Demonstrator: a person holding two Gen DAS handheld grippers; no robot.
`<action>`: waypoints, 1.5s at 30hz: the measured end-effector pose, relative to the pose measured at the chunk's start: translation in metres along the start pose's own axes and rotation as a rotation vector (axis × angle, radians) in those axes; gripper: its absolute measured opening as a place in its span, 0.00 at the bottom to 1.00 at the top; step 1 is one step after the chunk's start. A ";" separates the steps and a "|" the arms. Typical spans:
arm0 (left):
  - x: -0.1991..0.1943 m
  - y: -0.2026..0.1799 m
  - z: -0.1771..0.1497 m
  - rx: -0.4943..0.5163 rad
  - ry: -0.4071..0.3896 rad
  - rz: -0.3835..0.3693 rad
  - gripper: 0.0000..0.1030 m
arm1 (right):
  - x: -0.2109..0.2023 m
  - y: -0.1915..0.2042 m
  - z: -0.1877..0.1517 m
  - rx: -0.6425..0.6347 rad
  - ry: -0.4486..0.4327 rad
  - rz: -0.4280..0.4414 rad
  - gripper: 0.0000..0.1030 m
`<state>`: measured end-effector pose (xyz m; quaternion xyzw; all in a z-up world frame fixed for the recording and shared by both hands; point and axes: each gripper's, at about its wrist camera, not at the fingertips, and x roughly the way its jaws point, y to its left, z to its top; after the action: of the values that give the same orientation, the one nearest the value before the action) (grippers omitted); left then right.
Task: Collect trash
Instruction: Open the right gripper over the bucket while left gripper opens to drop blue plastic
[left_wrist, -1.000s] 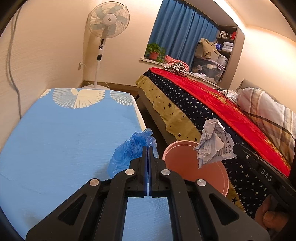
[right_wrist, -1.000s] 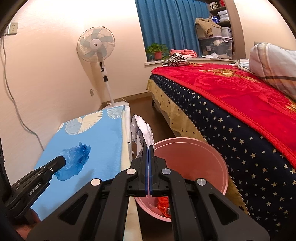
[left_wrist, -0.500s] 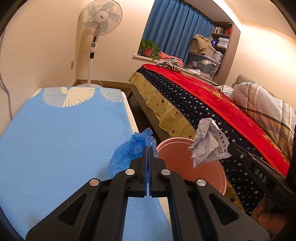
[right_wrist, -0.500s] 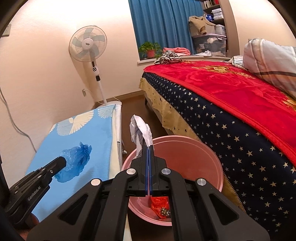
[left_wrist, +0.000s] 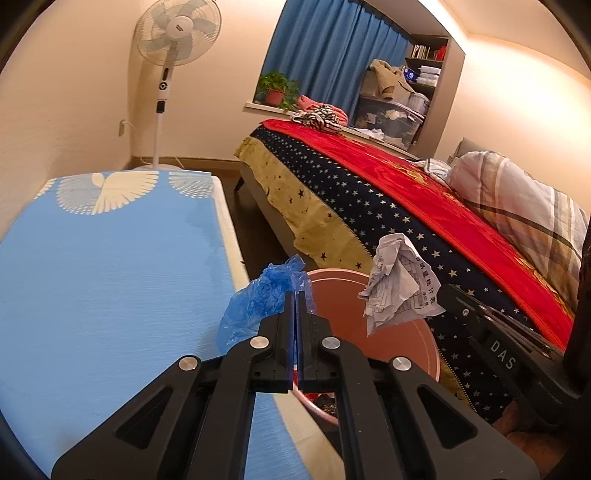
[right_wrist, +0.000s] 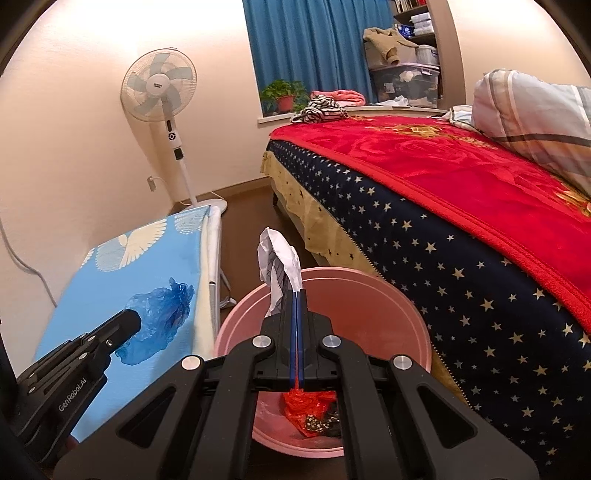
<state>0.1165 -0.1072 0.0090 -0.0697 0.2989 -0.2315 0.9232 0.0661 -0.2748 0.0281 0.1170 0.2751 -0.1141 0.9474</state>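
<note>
My left gripper (left_wrist: 296, 295) is shut on a crumpled blue plastic bag (left_wrist: 258, 302), held at the right edge of the blue board (left_wrist: 110, 277) beside the pink bin (left_wrist: 399, 332). From the right wrist view the same bag (right_wrist: 162, 317) hangs at the left gripper's tip (right_wrist: 129, 321). My right gripper (right_wrist: 297, 293) is shut on a crumpled printed paper (right_wrist: 279, 258), held above the pink bin (right_wrist: 373, 284). The paper (left_wrist: 400, 284) also shows at the right gripper's tip (left_wrist: 443, 291). Red trash (right_wrist: 306, 402) lies at the bin's bottom.
The bin stands on the dark floor between the blue board and a bed with a starred cover (right_wrist: 443, 280) and red blanket (right_wrist: 461, 166). A standing fan (right_wrist: 162, 92) is at the far wall. A striped pillow (left_wrist: 517, 206) lies on the bed.
Both grippers have shifted toward the bin and slightly down. The blue bag went from over the board to its right edge, by the bin's rim. The paper sits further over the bin.
</note>
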 end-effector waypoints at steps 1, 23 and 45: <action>0.002 -0.002 -0.001 0.002 0.003 -0.006 0.00 | 0.002 -0.002 0.000 0.002 0.001 -0.008 0.00; 0.050 -0.032 -0.013 0.034 0.069 -0.100 0.00 | 0.031 -0.034 -0.002 0.070 0.039 -0.123 0.00; 0.051 -0.031 -0.013 0.017 0.096 -0.100 0.34 | 0.022 -0.052 -0.001 0.132 0.035 -0.166 0.10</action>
<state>0.1333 -0.1587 -0.0194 -0.0654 0.3369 -0.2828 0.8957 0.0691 -0.3274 0.0071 0.1577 0.2921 -0.2080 0.9201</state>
